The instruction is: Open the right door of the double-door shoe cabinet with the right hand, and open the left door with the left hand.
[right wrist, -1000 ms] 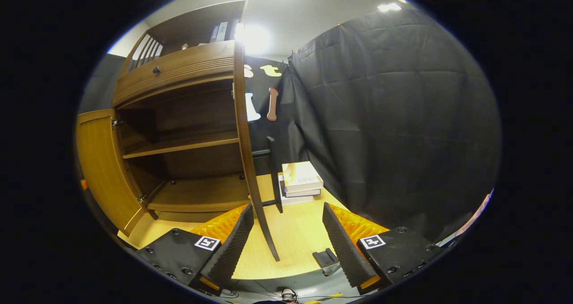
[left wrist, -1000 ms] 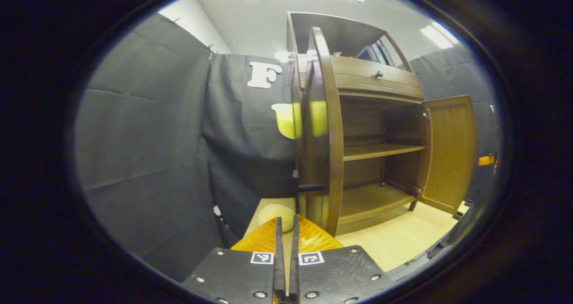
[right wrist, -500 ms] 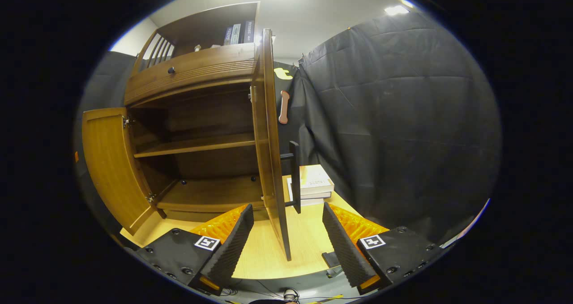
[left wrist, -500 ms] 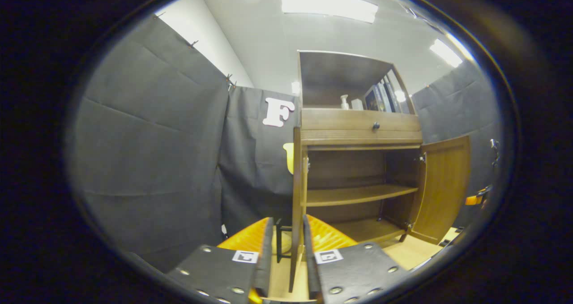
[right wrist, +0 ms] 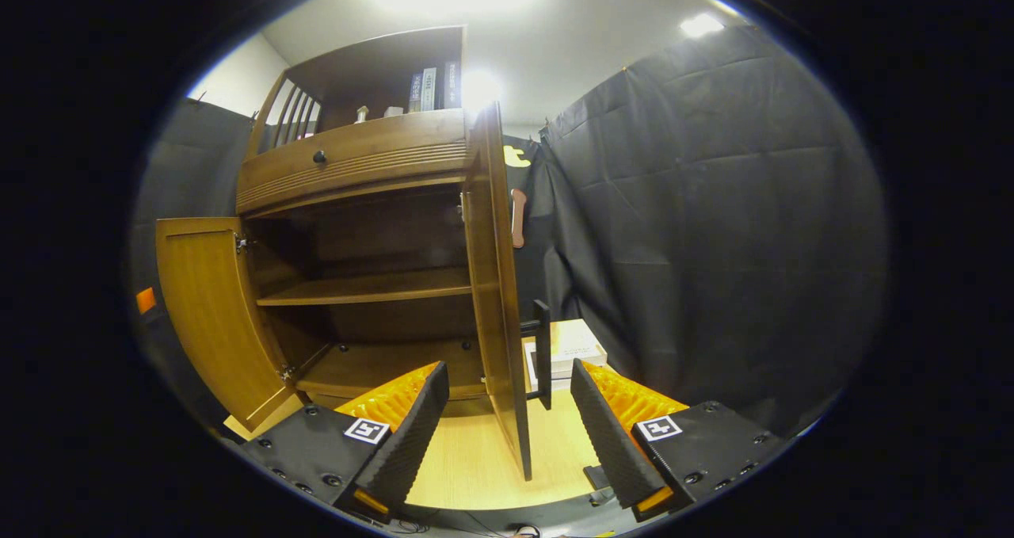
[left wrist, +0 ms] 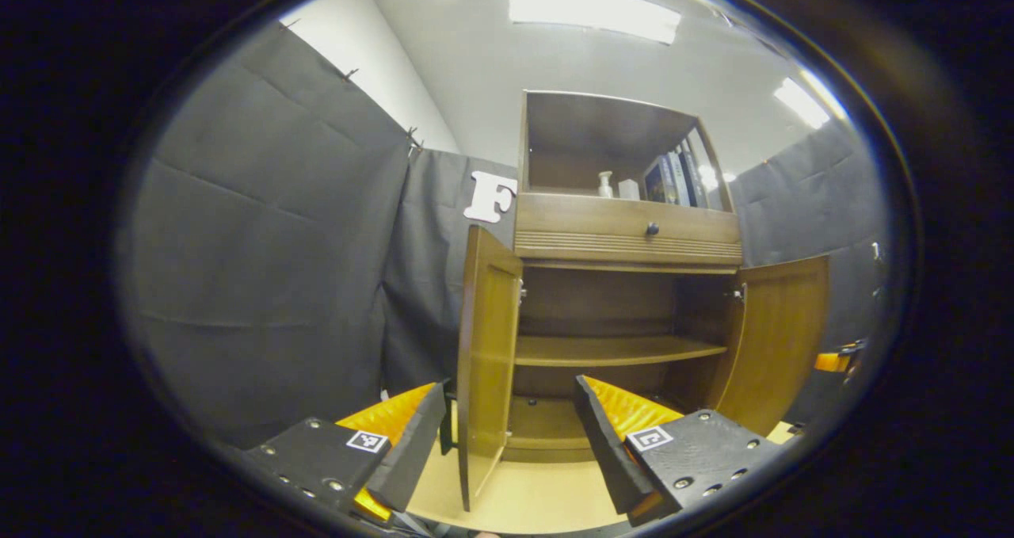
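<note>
We record: left gripper (left wrist: 507, 443) spread wide, empty, left door (left wrist: 485, 364) at 12 o'clock; right gripper (right wrist: 507, 427) likewise agape, right door (right wrist: 497, 284) ahead.

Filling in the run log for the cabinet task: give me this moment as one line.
brown wooden left door: open | brown wooden right door: open | left gripper: jaws open, empty | right gripper: jaws open, empty

One shoe cabinet (left wrist: 626, 237); two doors, left door (left wrist: 485, 364) and right door (left wrist: 772, 340); one drawer knob (left wrist: 652, 228); one inner shelf (left wrist: 618, 350). Two grippers: left gripper (left wrist: 507, 435), right gripper (right wrist: 507, 419). One stack of books (right wrist: 574, 346) on the floor.
</note>
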A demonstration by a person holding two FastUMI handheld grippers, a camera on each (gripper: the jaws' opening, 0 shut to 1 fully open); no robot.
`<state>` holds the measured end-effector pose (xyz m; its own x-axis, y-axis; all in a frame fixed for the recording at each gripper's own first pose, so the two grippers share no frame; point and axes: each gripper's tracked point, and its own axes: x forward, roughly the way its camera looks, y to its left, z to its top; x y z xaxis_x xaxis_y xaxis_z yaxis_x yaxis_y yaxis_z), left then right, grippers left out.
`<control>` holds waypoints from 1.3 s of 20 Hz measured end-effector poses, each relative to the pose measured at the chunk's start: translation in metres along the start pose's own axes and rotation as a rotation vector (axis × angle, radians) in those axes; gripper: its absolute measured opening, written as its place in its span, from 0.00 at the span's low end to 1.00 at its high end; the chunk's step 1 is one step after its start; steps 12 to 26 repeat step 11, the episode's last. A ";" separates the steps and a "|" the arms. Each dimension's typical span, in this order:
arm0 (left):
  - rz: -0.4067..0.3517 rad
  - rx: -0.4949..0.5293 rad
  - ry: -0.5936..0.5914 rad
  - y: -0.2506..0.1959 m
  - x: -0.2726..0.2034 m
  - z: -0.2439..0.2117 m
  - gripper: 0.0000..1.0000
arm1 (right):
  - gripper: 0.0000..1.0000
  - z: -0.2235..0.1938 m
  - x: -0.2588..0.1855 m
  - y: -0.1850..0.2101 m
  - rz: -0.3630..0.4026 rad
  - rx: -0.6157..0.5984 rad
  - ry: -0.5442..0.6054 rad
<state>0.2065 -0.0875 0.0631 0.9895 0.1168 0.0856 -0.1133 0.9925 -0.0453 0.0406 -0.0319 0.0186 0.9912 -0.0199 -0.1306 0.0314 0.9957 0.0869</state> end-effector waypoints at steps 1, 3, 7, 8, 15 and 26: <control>0.002 -0.005 0.002 -0.006 0.003 -0.001 0.94 | 0.98 0.001 0.001 0.004 0.008 -0.001 0.001; -0.025 -0.010 0.013 -0.024 0.008 -0.005 0.94 | 0.98 0.004 0.005 0.012 0.029 0.004 0.004; -0.037 0.004 0.015 -0.040 0.010 -0.003 0.94 | 0.98 0.016 0.010 0.036 0.097 0.003 -0.014; -0.034 0.006 0.010 -0.043 0.012 -0.001 0.94 | 0.98 0.017 0.011 0.039 0.104 -0.004 -0.019; -0.048 0.002 -0.001 -0.057 0.015 0.000 0.94 | 0.92 0.017 0.011 0.052 0.130 -0.009 -0.017; -0.048 0.002 -0.001 -0.057 0.015 0.000 0.94 | 0.92 0.017 0.011 0.052 0.130 -0.009 -0.017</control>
